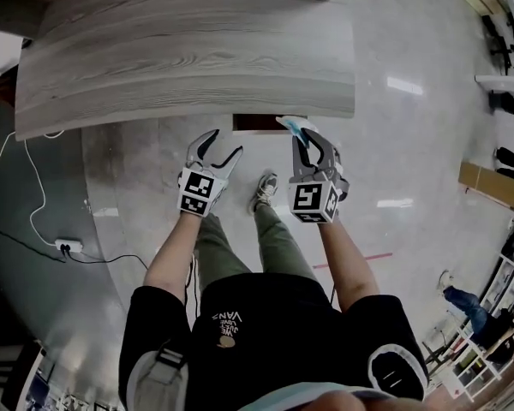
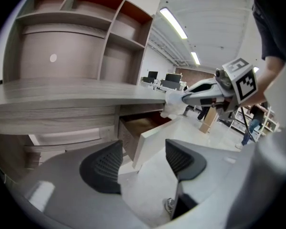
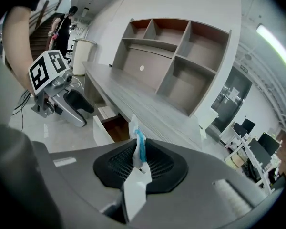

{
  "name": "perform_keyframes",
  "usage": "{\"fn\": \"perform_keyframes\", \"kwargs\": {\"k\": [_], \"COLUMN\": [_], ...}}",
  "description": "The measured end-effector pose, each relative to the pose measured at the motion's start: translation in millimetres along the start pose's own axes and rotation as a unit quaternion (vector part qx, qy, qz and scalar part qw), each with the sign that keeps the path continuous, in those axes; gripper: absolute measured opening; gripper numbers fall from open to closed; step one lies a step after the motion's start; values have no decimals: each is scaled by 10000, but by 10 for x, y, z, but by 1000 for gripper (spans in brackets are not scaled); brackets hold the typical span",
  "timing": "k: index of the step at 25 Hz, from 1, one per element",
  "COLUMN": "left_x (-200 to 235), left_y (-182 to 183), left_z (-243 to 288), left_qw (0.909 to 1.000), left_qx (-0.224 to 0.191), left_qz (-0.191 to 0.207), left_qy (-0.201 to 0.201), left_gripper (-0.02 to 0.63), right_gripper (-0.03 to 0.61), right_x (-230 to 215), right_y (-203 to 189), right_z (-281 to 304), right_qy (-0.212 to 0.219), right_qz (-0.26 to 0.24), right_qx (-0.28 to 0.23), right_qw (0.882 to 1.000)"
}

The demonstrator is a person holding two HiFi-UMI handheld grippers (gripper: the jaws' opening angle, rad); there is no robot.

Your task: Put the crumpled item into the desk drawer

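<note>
Right hand-held gripper [image 1: 308,144] pinches crumpled item [image 3: 137,147]; open drawer [image 1: 268,123] just beside, probably 10 o'clock in head view; left hand-held gripper [image 2: 143,163] spread, empty.

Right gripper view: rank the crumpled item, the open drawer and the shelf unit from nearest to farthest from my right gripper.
1. The crumpled item: clamped in the right gripper itself, dead centre.
2. The open drawer: just beyond, slightly left, under the desk top.
3. The shelf unit: farthest, standing at the back of the desk top, upper centre.
</note>
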State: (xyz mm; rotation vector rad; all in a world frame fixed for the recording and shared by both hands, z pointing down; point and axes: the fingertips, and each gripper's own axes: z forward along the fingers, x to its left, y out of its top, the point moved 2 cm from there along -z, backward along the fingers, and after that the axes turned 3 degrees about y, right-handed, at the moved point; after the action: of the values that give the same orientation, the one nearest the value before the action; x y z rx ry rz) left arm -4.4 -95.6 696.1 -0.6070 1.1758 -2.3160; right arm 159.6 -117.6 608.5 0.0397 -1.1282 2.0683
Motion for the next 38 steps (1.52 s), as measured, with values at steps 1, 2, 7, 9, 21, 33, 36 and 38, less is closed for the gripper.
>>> {"fn": "perform_keyframes", "kwargs": {"k": [1,2,7,9,21,33,36,38], "left_x": [-20,-40,-63,-79,-125,-130,-145,-159], "left_y": [-3,-8,-43,-49,-108,-119,-89,-78], "left_z": [20,35,96,121,205,300,328,335], "left_qw": [10000,10000,9997,9997,9991,9982,9982,9981], "left_qx": [19,50,217,228,319,372,357,351], "left_qz": [-8,-26,-106,-116,1,17,-9,0], "left_qy": [-26,-54,-51,-47,-295,-469,-485,-499], "left_gripper": [307,307,305,305,305,305,305,305], "right_gripper": [46,46,46,46,48,101,101,101], "right_x": [11,23,78,113,317,402,352,313], "right_y": [-7,-9,-29,-31,-19,-116,-98,-86], "right_z": [30,57,213,258,436,576,536,466], "right_qy": [0,5,43,67,390,768,767,746], "right_qz": [-76,-117,-45,22,629,1206,1232,1295], "right_qx": [32,69,197,207,140,211,147,103], "right_qw": [10000,9999,9998,9998,9972,9895,9893,9887]}}
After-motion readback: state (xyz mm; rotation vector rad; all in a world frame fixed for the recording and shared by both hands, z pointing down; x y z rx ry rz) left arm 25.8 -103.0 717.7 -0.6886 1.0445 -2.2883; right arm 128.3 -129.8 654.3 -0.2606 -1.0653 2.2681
